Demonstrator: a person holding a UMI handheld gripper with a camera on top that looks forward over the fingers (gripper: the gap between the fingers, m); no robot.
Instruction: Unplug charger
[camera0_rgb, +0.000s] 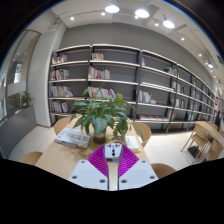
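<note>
A small white charger (113, 151) with a dark mark on its face sits between the tips of my gripper (113, 153). Both magenta pads (98, 160) press on its sides, so the fingers are shut on it. It is held over the near edge of a round wooden table (60, 158). No socket or power strip shows in this view, and no cable is visible.
A leafy potted plant (100, 112) stands on the table just beyond the fingers. A stack of papers (72, 137) lies to its left and a white item (131, 142) to its right. Chairs (142, 130) ring the table. Long bookshelves (130, 85) line the far wall.
</note>
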